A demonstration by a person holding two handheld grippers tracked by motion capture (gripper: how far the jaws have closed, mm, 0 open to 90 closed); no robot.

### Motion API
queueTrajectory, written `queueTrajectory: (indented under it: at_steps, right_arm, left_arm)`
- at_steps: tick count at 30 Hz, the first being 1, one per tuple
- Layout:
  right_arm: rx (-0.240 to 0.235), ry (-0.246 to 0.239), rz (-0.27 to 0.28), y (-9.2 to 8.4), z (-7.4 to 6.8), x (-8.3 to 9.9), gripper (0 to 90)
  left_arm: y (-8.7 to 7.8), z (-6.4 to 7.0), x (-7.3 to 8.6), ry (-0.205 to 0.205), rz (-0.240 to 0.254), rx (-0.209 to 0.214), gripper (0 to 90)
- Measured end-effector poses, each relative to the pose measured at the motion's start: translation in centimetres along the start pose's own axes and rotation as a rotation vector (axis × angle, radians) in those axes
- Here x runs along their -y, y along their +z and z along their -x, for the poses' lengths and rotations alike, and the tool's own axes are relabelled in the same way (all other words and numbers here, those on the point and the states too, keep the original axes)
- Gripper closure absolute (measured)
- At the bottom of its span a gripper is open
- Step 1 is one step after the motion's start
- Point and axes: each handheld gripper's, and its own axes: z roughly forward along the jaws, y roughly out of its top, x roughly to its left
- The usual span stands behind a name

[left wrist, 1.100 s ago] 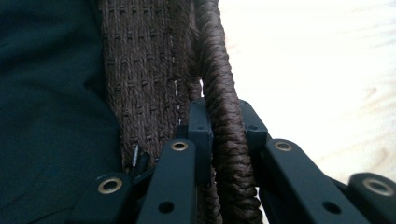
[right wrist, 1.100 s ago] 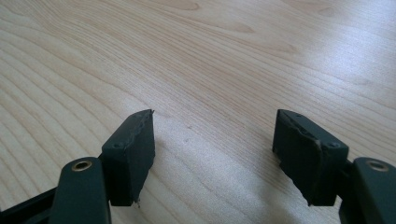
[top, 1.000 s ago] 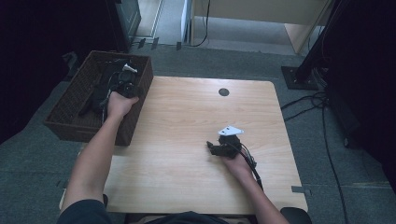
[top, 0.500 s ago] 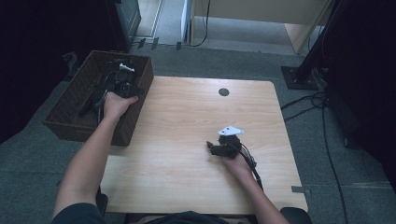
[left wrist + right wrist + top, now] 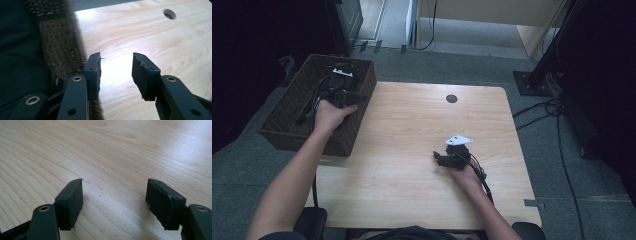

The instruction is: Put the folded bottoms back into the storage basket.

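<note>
In the high view the left gripper (image 5: 343,95) sat in the upper left of the frame, over the right-hand wall of the brown wicker basket (image 5: 287,117), w/ the person's left hand (image 5: 329,114) behind it. Its jaws had just been opening and stood apart, nothing between them. In the left gripper view the jaw tips (image 5: 116,72) hung above the basket wall (image 5: 60,47), which ran down the left-centre of that frame, w/ bare wooden table (image 5: 140,27) to the right. One jaw lined up approx. over the weave, the other over the wood. A round hole (image 5: 169,14) in the table top showed in the upper right corner of that view.

Inside the basket, at its far end in the high view, lay a dark item w/ a white patch (image 5: 341,73), just above the left gripper in the frame and apart from its jaws. What it was couldn't be told; too dark and small. A dark cable (image 5: 312,102) trailed over the basket floor to the left of the gripper.

The right gripper (image 5: 443,159) lay lower right of centre in the high view, on the table, held by the right hand (image 5: 464,175), well apart from the basket. Its jaws (image 5: 113,202) were wide open w/ only bare wood grain between them.
</note>
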Motion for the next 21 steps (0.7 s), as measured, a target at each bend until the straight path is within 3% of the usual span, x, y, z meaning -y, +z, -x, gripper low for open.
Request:
queueTrajectory:
  at_steps: [2,7,21]
  right_arm:
    - [0.0,-0.001,0.0,0.0,0.0,0.0,30.1]
    - [0.0,0.0,0.001,0.0,0.0,0.0,30.1]
    - [0.0,-0.002,0.002,0.0,0.0,0.0,30.1]
  left_arm:
    - [0.2,0.8,0.1,0.024,-0.009,0.015,56.8]
    - [1.3,2.8,0.8,0.042,-0.002,0.083,54.9]
    - [5.2,7.2,3.8,0.112,-0.061,0.174,48.7]
